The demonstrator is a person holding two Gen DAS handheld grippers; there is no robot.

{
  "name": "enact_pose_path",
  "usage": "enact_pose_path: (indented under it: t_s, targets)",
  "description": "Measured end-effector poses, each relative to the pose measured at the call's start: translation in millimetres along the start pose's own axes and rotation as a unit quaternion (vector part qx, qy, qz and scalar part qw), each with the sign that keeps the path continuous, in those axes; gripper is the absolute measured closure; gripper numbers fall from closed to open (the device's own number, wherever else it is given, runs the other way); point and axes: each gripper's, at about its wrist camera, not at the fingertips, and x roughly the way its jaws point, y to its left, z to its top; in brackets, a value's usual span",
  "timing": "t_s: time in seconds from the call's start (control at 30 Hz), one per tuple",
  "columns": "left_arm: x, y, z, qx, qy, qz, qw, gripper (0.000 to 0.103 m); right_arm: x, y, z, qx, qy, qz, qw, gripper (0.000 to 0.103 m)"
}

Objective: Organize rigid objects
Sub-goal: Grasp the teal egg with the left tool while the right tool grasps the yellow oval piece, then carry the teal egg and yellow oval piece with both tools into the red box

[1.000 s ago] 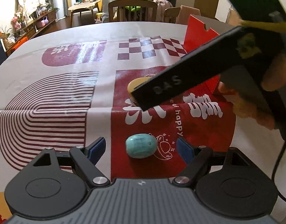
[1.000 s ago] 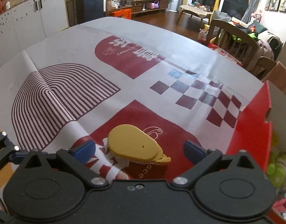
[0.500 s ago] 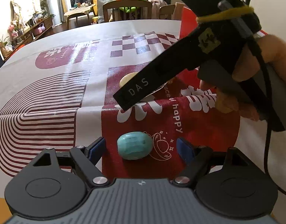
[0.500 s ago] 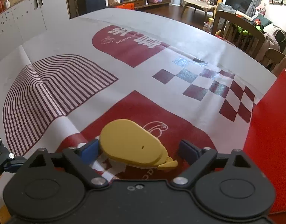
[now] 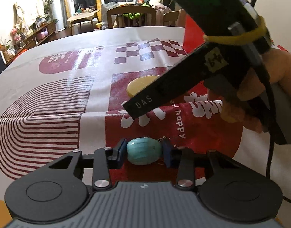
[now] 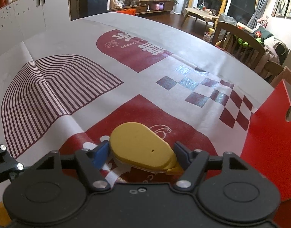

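Note:
A turquoise egg-shaped stone (image 5: 140,154) lies on the red patch of the printed tablecloth (image 5: 50,102). My left gripper (image 5: 144,151) is closing on it, and both blue pads touch its sides. A flat yellow teardrop-shaped case (image 6: 139,150) lies further along the same red patch and shows partly behind the right tool's black bar (image 5: 164,93). My right gripper (image 6: 141,153) is closing around the case, with a pad against each edge. A person's hand (image 5: 278,72) holds the right tool.
An upright red cardboard box wall (image 6: 269,133) stands at the cloth's right side, close to the right gripper. Wooden chairs (image 6: 238,43) stand beyond the table's far edge. The striped and checkered parts of the cloth carry no objects.
Both grippers have narrowed: the left pads went from wide apart to touching the turquoise stone, and the right pads closed in onto the yellow case. Neither hand has shifted noticeably.

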Motion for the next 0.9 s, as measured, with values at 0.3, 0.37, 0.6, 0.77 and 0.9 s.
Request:
enact_pose_path:
  t_s: [0.3,0.37,0.6,0.77,0.9]
  targets:
    - [-13,7,10,-0.012,-0.004,0.022,0.9997,0.064,-37,-6,7,0.019,-0.028,0.001,0.999,0.030]
    - [-19,9,13,-0.016,-0.009,0.022,0.9996,0.064,-48,-9,8,0.023,-0.036,-0.001,0.999,0.030]
    - [-38,11,31,-0.021,-0.023,0.028,0.9991,0.064,-89,-30,12,0.035,-0.066,-0.012,0.997,0.030]
    - [-50,13,54,-0.026,-0.036,0.034,0.9984,0.064,-118,-52,12,0.049,-0.090,-0.030,0.994,0.030]
    - [-59,11,72,-0.029,-0.048,0.033,0.9979,0.064,-135,-74,9,0.065,-0.102,-0.047,0.992,0.030]
